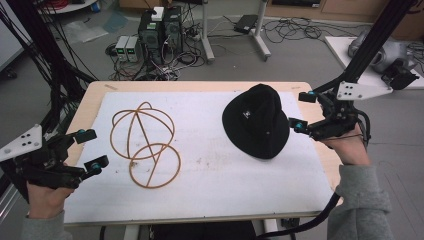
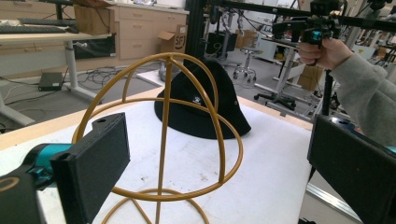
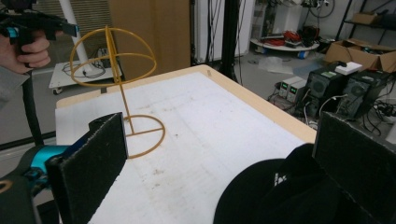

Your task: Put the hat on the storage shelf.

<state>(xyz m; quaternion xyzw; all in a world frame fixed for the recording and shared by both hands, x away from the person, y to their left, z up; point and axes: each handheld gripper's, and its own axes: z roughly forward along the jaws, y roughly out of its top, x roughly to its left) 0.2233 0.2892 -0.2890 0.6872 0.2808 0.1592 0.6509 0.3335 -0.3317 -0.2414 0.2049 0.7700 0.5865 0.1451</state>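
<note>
A gold wire hat stand rises from the white mat, left of the middle. A black bucket hat lies crown up on the mat's right half. My left gripper hovers open at the table's left edge, jaws toward the stand, nothing between them. In the left gripper view the stand is just ahead of the jaws, with the hat behind it. My right gripper is open beside the hat's right brim. The right gripper view has the hat low between its jaws and the stand farther off.
The wooden table frames the mat. A black frame post slants up behind the right hand. On the floor beyond the table are computer boxes and tangled cables. Desks and cardboard boxes line the room.
</note>
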